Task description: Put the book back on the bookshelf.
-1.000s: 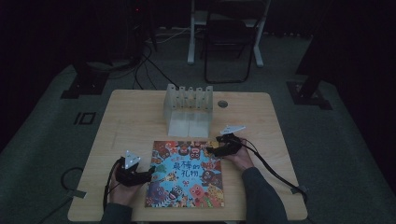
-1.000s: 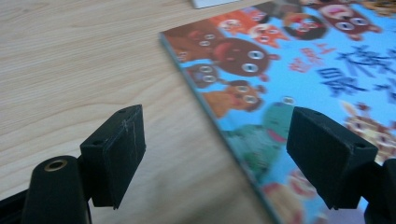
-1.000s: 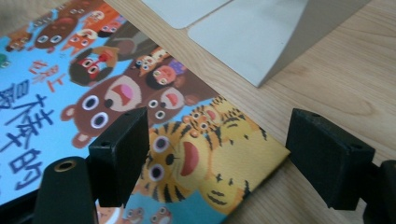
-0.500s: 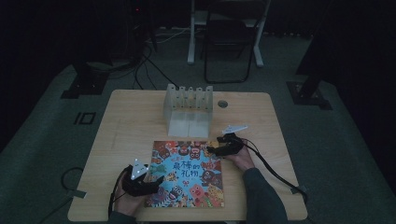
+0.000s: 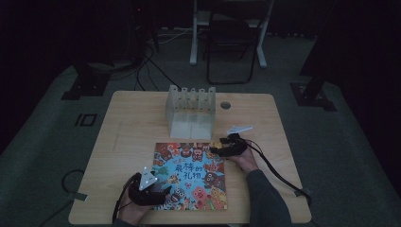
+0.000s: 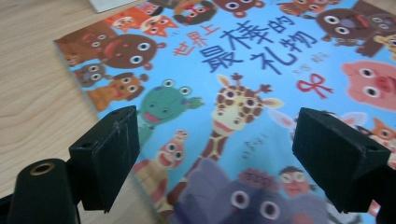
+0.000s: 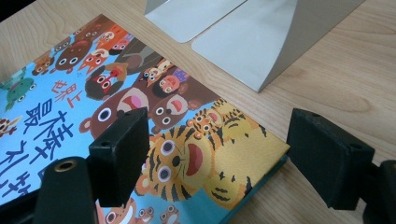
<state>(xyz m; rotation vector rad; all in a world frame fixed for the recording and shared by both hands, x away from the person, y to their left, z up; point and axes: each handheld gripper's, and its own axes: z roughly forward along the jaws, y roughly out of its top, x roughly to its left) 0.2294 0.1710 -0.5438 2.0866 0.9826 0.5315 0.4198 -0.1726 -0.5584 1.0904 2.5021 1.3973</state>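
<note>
Jaws of the left gripper (image 5: 163, 191) stand wide apart and have just been opening further; they hover over the near left corner of the picture book (image 5: 190, 176), one jaw above the cover's left edge, the other over the cover. Nothing pinched; contact between pads and cover cannot be told. In the left gripper view the book (image 6: 243, 107) lies flat on the wooden table (image 6: 32, 93), giraffe drawing between the jaws.

Right gripper (image 5: 213, 150) sits at the book's far right corner, also spread wide, holding nothing. In the right gripper view the tiger corner of the book (image 7: 201, 154) lies between its jaws.

Beyond the book, just past its far edge, stands a white slotted rack (image 5: 190, 111), its base plates pointing toward the book.
</note>
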